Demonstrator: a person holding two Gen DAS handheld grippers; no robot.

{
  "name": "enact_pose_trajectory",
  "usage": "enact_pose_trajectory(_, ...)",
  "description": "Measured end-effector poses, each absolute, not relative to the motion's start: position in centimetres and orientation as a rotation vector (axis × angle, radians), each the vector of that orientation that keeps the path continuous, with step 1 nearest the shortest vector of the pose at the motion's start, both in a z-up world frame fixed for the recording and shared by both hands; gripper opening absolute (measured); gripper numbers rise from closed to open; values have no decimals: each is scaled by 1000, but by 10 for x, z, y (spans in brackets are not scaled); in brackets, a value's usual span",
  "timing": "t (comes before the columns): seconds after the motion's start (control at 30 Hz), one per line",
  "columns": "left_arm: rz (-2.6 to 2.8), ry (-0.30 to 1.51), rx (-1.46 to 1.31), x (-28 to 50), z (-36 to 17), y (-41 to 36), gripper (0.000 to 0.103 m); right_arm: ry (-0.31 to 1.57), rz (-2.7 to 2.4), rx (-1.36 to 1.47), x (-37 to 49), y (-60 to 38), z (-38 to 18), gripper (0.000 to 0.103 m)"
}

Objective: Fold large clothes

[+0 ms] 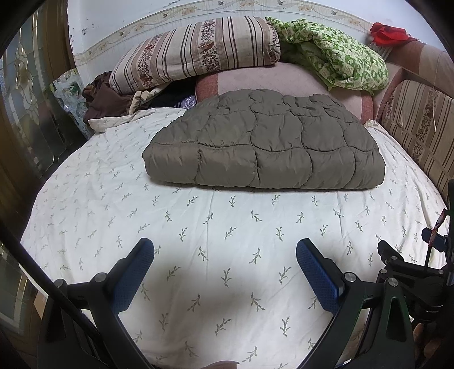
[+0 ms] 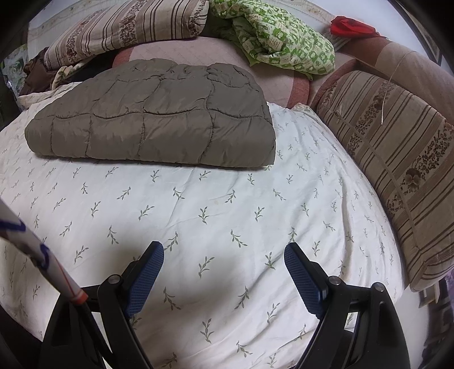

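Quilted jacket (image 1: 264, 142): slightly glossy padded fabric. Bed sheet (image 1: 227, 227): matt printed cloth. Tongs' pads (image 1: 133, 275): textured blue rubber.

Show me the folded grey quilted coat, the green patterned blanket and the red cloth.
Grey quilted coat (image 1: 264, 142), left wrist view, top panel.
Green patterned blanket (image 1: 334, 54), left wrist view, bunched middle.
Red cloth (image 2: 351, 25), right wrist view, centre.

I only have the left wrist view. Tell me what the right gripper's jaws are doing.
Observer: The right gripper has its jaws open and empty, over bare sheet, short of the grey quilted garment.
Operator: Report what's to its right.
Observer: The striped cushion runs along the bed edge, down level with those jaws.
Operator: Now its left.
Observer: A white pole with blue marks and a red band crosses the near corner. I cannot tell what it is.
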State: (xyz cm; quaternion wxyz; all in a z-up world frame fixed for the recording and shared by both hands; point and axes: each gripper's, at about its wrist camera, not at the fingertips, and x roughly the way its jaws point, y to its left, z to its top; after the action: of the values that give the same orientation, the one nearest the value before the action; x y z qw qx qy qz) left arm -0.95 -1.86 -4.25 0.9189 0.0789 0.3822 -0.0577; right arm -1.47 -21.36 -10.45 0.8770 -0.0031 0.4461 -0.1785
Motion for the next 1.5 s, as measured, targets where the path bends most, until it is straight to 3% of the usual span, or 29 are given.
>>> enact_pose_trajectory(1.5,-141,840,151,-2,-54,-21,100,952,-357,35,-11,-217,-112,90)
